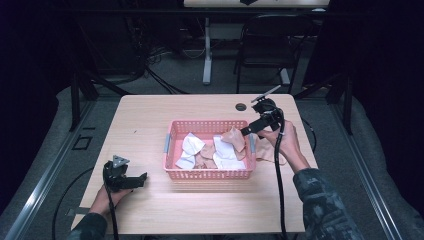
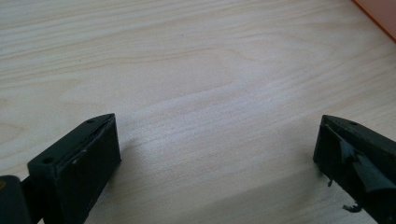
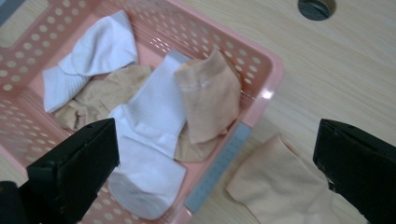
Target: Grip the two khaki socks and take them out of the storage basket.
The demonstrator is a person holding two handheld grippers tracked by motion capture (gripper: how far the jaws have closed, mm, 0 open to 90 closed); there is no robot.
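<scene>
A pink perforated basket (image 1: 172, 129) (image 3: 268, 70) stands mid-table and holds white socks (image 1: 190, 145) (image 3: 154, 107) and tan socks (image 1: 234, 137) (image 3: 210, 93). One tan sock (image 3: 275, 179) (image 1: 265, 151) lies on the table just outside the basket's right wall. My right gripper (image 1: 248, 131) (image 3: 217, 154) hovers open over the basket's right rim, its jaws wide apart and empty. My left gripper (image 1: 144, 177) (image 2: 217, 149) rests low at the table's front left, open, with bare wood between its jaws.
A round cable hole (image 1: 241, 106) (image 3: 316, 7) sits in the table behind the basket. A black chair (image 1: 265, 40) and a table leg (image 1: 207, 50) stand beyond the far edge. The wooden table (image 1: 140, 115) spreads to the left of the basket.
</scene>
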